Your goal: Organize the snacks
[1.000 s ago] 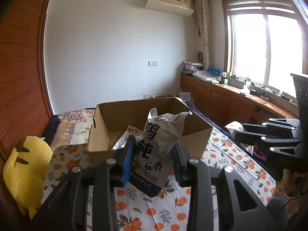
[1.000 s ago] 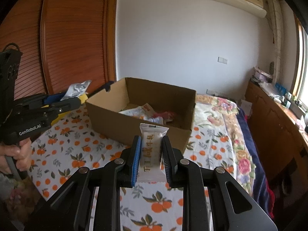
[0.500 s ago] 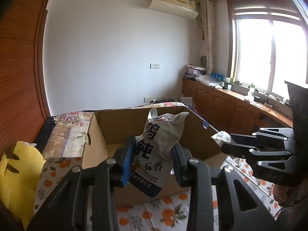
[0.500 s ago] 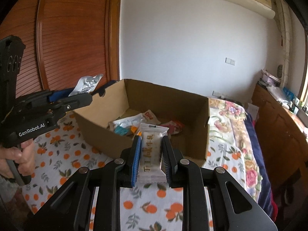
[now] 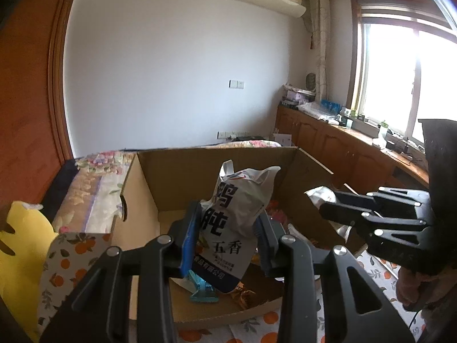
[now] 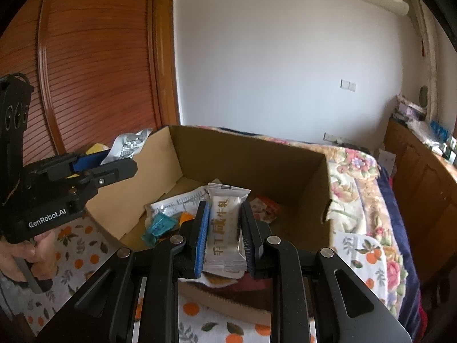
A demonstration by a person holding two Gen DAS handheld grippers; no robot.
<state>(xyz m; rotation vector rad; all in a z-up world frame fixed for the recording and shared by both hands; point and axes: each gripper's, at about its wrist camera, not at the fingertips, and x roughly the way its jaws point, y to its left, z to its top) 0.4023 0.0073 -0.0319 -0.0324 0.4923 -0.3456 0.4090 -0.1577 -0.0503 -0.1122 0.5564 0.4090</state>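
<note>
While both grippers hang over the open cardboard box [image 6: 257,157], we see each clamped on a snack.
Our left gripper [image 5: 228,243] pinches a white pouch [image 5: 234,217] between its pads above the box floor; our right gripper [image 6: 224,235] squeezes a cream bar packet [image 6: 225,228] upright between its fingers. Loose wrappers [image 6: 174,208] and a teal candy [image 6: 158,227] lie below; an orange-print cloth [image 6: 362,245] surrounds the box.

A bed spread with an orange-print cloth [image 6: 361,250] carries an open cardboard box [image 6: 257,160], with a floral quilt [image 6: 360,165] lying behind it and a yellow plush toy [image 5: 20,245] at one side.
</note>
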